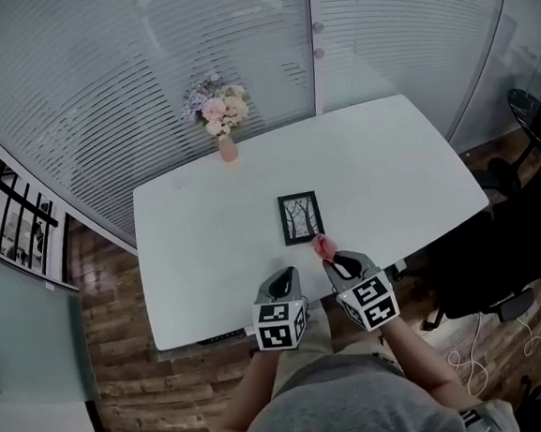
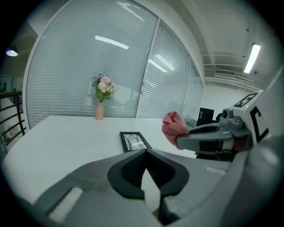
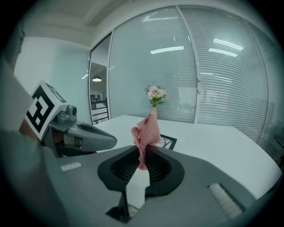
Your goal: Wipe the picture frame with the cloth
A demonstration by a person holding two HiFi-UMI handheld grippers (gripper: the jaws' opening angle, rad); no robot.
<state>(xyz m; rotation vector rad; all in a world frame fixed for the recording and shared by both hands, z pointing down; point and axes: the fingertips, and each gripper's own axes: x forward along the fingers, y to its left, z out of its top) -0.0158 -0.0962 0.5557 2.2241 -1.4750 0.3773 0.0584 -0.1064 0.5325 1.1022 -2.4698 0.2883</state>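
the picture frame lies flat on the white surface, a little right of the middle and towards the near edge, its black border around a print of bare trees. nothing touches it. just in front of it, between the frame and the near edge, the pink cloth hangs in the air, bunched up and clamped in the right tool, whose jaws are clenched on the cloth's lower end so the rest stands up above the tips. the left tool hovers close beside the right one, over the near edge of the surface, its jaws pressed together with nothing between them. far back on the surface, near the glass wall with its blinds, a pink vase holds pale flowers. a dark chair stands off the right end, on a wooden floor.
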